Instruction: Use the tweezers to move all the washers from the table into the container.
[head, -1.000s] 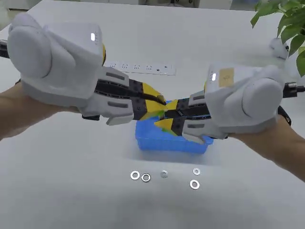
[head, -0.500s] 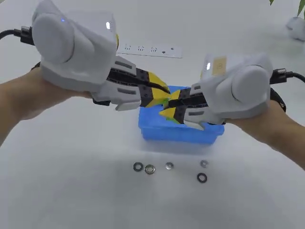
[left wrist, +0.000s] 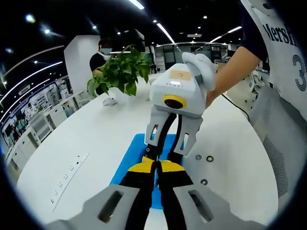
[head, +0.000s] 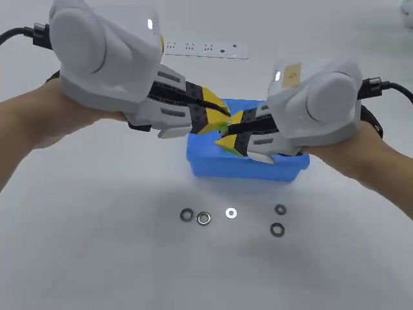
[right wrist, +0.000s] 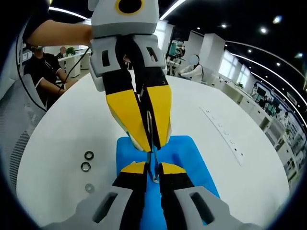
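While left gripper (head: 222,120) and right gripper (head: 225,137) both clamp the tweezers (right wrist: 153,165) mid-frame over the container (head: 219,163), align tips downward before one releases; washers (head: 231,213) sit lower centre.

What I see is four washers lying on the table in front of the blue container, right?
Not four. The head view shows five washers lying on the table in front of the blue container.

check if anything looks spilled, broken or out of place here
Nothing stands out. Five washers lie flat on the table before the blue container; left tongs and right tongs both pinch the tweezers above it.
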The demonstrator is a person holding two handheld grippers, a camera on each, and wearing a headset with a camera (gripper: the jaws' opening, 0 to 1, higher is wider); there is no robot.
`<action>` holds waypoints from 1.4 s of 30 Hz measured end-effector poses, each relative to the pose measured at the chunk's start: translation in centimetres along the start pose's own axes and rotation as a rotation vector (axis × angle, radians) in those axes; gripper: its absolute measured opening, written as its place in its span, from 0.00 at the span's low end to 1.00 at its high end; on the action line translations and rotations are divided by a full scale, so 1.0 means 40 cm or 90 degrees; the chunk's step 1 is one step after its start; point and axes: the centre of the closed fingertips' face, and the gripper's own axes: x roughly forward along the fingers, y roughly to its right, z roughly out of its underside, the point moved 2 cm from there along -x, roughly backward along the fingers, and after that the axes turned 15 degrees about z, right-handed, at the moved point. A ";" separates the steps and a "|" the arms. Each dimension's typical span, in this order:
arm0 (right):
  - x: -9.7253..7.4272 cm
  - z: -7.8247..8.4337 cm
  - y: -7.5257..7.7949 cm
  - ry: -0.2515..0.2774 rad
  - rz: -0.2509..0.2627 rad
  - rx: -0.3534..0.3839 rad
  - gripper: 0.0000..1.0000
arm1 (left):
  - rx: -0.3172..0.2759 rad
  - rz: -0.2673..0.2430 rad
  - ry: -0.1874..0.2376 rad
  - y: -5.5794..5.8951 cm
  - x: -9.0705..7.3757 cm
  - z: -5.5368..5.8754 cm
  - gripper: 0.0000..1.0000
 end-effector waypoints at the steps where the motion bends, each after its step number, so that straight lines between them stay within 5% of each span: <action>1: 0.002 0.005 0.000 -0.003 -0.001 0.000 0.11 | -0.002 0.000 -0.002 -0.001 0.003 0.004 0.07; 10: -0.003 0.012 0.006 -0.014 0.007 -0.020 0.12 | -0.003 0.002 -0.011 0.002 0.009 0.007 0.06; 20: -0.059 -0.039 0.006 0.015 0.007 -0.046 0.12 | 0.034 0.006 -0.009 0.034 -0.021 -0.058 0.06; 32: -0.136 -0.117 -0.056 0.041 -0.008 -0.078 0.11 | 0.038 -0.012 -0.010 0.139 -0.074 -0.122 0.06; 42: -0.176 -0.126 -0.141 0.056 -0.043 -0.058 0.11 | 0.004 -0.021 -0.007 0.228 -0.087 -0.123 0.06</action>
